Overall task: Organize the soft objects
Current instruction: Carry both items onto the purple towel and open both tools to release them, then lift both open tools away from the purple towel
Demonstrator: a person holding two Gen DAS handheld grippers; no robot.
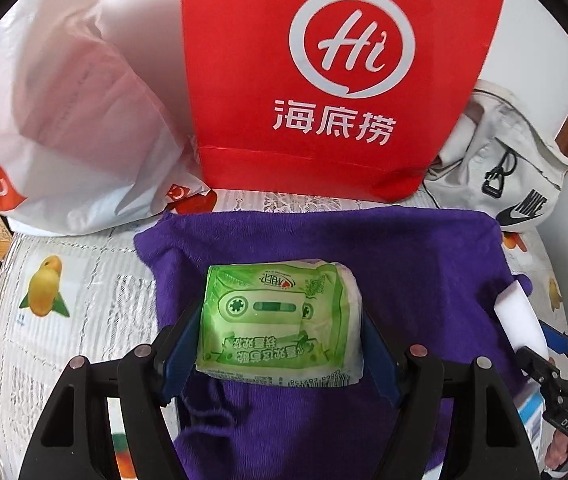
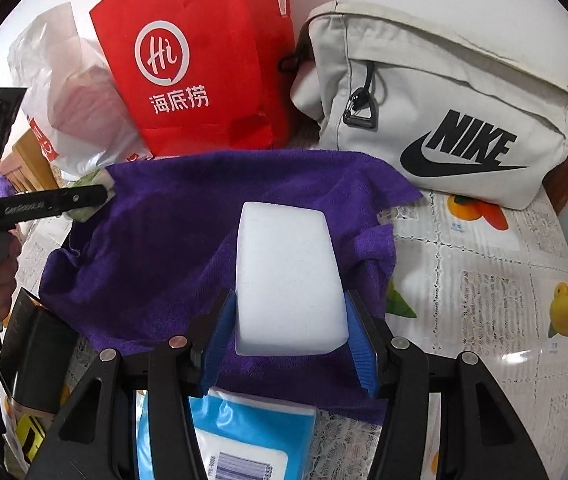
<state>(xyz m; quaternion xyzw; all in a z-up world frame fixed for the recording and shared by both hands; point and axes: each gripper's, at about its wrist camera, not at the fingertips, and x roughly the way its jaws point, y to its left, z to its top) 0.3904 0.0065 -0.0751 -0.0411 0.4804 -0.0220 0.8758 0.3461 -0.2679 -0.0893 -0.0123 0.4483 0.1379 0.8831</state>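
My left gripper [image 1: 279, 320] is shut on a green tissue pack [image 1: 279, 320] and holds it over a purple towel [image 1: 404, 264] spread on the table. My right gripper [image 2: 290, 320] is shut on a white sponge block [image 2: 288, 272] above the same purple towel [image 2: 163, 240]. The white sponge [image 1: 518, 316] and right gripper show at the right edge of the left wrist view. The left gripper's finger [image 2: 75, 200] with the green pack shows at the left of the right wrist view.
A red paper bag [image 1: 324, 80] stands behind the towel, a white plastic bag [image 1: 75, 120] to its left, a grey Nike pouch [image 2: 444, 120] to its right. A blue tissue pack [image 2: 243, 436] lies under my right gripper. A fruit-print tablecloth [image 2: 484, 280] covers the table.
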